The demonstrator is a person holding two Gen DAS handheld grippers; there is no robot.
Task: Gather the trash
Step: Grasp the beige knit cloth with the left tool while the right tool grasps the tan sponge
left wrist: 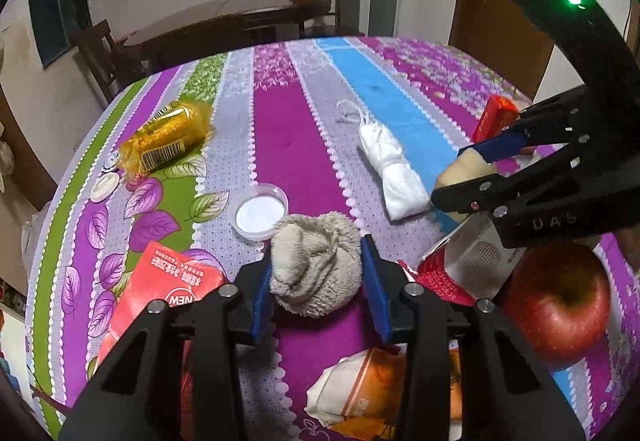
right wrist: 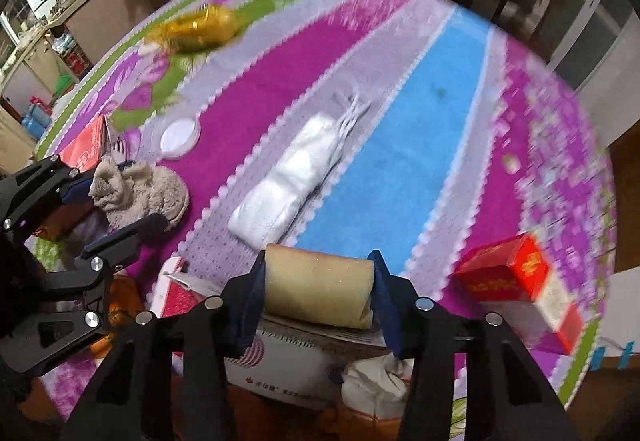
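Note:
My left gripper (left wrist: pixel 318 273) is shut on a beige fluffy sock (left wrist: pixel 316 265), held just above the striped tablecloth; the sock also shows in the right wrist view (right wrist: pixel 140 193). My right gripper (right wrist: pixel 320 283) is shut on a tan sponge block (right wrist: pixel 318 287), seen from the left wrist view (left wrist: pixel 466 171) at the right. A white knotted plastic bag (left wrist: pixel 394 169) lies between them on the cloth (right wrist: pixel 292 177). A gold crumpled wrapper (left wrist: pixel 168 135) lies far left.
A small white lid (left wrist: pixel 262 216), a red packet (left wrist: pixel 168 281), a white and red carton (left wrist: pixel 464 265), a red apple (left wrist: pixel 560 305), a red box (right wrist: pixel 516 277) and an orange-white wrapper (left wrist: pixel 360 389) lie on the round table (left wrist: pixel 296 129). Chairs and a dark table stand behind.

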